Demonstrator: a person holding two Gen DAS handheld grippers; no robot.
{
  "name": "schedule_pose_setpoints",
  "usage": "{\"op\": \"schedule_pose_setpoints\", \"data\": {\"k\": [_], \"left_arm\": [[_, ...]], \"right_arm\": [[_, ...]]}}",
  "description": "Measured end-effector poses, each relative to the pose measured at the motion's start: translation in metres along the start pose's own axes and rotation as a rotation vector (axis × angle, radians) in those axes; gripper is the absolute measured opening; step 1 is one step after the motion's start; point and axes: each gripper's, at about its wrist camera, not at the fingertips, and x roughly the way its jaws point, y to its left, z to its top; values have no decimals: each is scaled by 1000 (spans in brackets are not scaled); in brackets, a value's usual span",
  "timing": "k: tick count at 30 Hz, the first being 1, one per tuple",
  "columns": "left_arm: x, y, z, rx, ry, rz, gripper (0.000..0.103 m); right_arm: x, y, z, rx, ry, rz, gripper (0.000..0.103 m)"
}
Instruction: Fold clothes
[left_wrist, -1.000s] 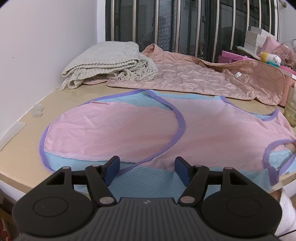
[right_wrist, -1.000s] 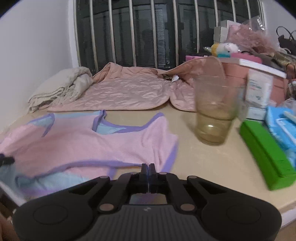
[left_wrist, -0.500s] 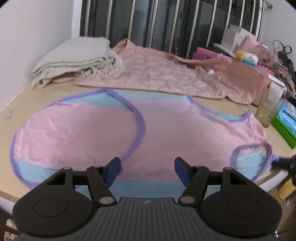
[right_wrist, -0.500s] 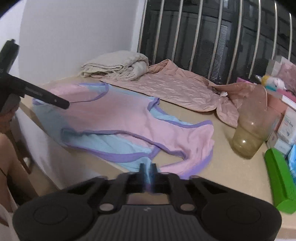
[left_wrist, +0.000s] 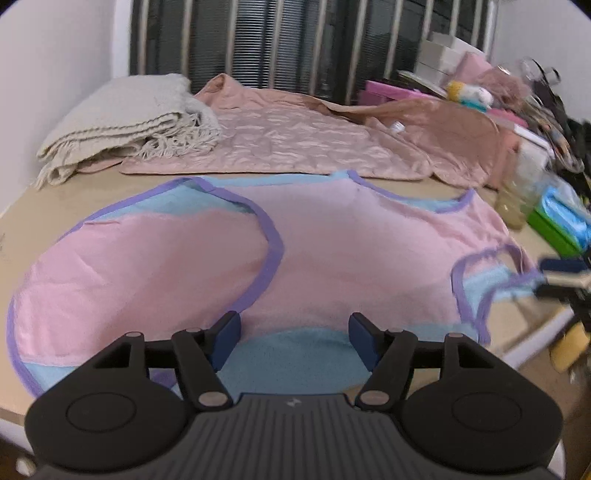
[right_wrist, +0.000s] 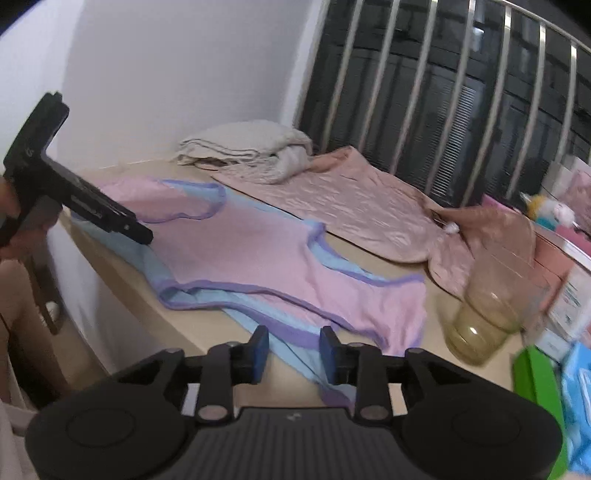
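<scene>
the pink top (left_wrist: 354, 251), trimmed in purple with a light blue layer showing beneath, is lying spread flat across the beige table (left_wrist: 44, 218), its near hem reaching the table's front edge. the left gripper (left_wrist: 293, 339) is hovering over that near hem with its jaws standing wide apart and nothing between the blue pads; it is not touching the cloth. the right gripper (right_wrist: 293, 349) is sitting at the garment's other end, by the armhole corner, and its jaws are opening; the purple-edged fabric is lying under the gap, though the pads are not pressing on it as far as the blurred view is showing. in the right wrist view the left gripper (right_wrist: 140, 232) is pointing at the far side of the top, held in a hand (right_wrist: 22, 229).

behind the top, a quilted pink jacket (left_wrist: 303, 144) is lying flat, with a folded cream blanket (left_wrist: 125, 118) just beside it against the wall. a yellowish glass cup (right_wrist: 491, 317) is standing near the top's right corner, with a green box (right_wrist: 532, 380) beside it.
</scene>
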Motion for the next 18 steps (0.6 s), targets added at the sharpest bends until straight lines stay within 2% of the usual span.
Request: {"op": "schedule_pose_setpoints", "data": {"k": [3, 4, 5, 6, 7, 9, 10, 12, 13, 15, 17, 18], "left_arm": [[-8, 7, -9, 71, -5, -6, 66], [-10, 9, -12, 92, -8, -9, 66], [-14, 12, -14, 113, -12, -9, 67], [-18, 15, -17, 134, -17, -9, 67], [-22, 19, -19, 155, -20, -16, 67], [-29, 22, -23, 208, -37, -35, 67], [-32, 23, -25, 238, -49, -47, 67], [-37, 21, -28, 298, -74, -67, 68], [-38, 18, -30, 333, -83, -76, 68], [-36, 16, -32, 377, -75, -82, 68], [-35, 17, -35, 406, -62, -92, 68], [-34, 18, -36, 419, -55, -89, 68]], "right_arm": [[17, -4, 1, -15, 46, 31, 26], [23, -6, 0, -12, 69, 52, 22], [23, -9, -1, -6, 86, 63, 12], [21, -12, -1, 1, 99, 71, 8], [18, -14, -2, 1, 114, 64, 8], [11, -8, 3, -20, 127, 14, 15], [6, 0, 8, -37, 88, 25, 20], [0, 20, 18, -68, 3, 107, 42], [2, 31, 22, -81, -26, 175, 45], [7, 53, 30, -107, -85, 311, 45], [25, 65, 30, -126, -55, 327, 42], [36, 70, 30, -134, -32, 324, 29]]}}
